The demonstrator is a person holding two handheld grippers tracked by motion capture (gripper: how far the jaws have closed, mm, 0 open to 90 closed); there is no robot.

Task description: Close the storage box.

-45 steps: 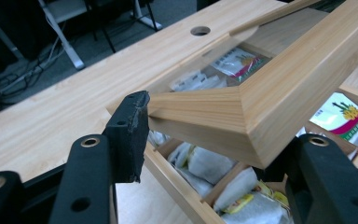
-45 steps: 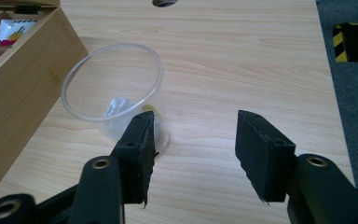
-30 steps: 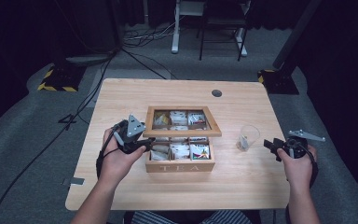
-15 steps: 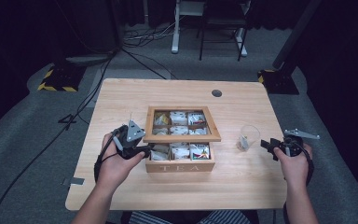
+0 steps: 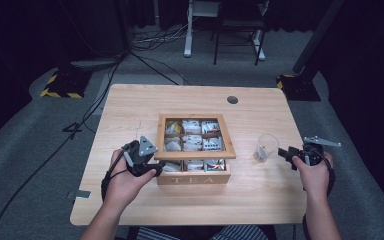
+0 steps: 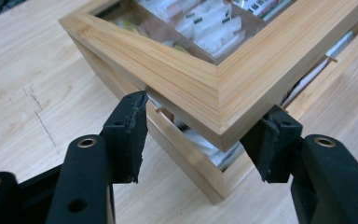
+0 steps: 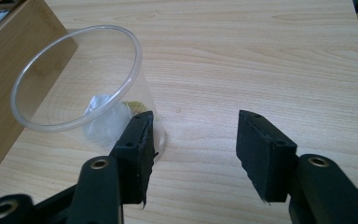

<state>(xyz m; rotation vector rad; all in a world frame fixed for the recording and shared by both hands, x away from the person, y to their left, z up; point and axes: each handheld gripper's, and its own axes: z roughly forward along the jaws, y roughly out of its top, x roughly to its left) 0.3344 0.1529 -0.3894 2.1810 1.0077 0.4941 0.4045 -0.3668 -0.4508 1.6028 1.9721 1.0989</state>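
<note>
Left gripper view: lid [image 6: 200, 74] of tea box [image 5: 194, 177] is sitting lifted at near-left corner, gap showing betw. lid and box body; sachets [image 6: 209, 28] visible thru lid's window. Left gripper [image 6: 200, 135] is straddling that lid corner, jaws partly apart, pads touching lid's underside edges; can't tell if it's clamping. Box is sitting mid-table [image 5: 130, 105], "TEA" side facing person. Right of box, clear cup [image 7: 81, 84] w/ a sachet inside is standing upright. Right gripper [image 7: 193, 154] is hovering just beside cup, jaws moderately wide, nothing betw. them; left pad is overlapping cup's base.
</note>
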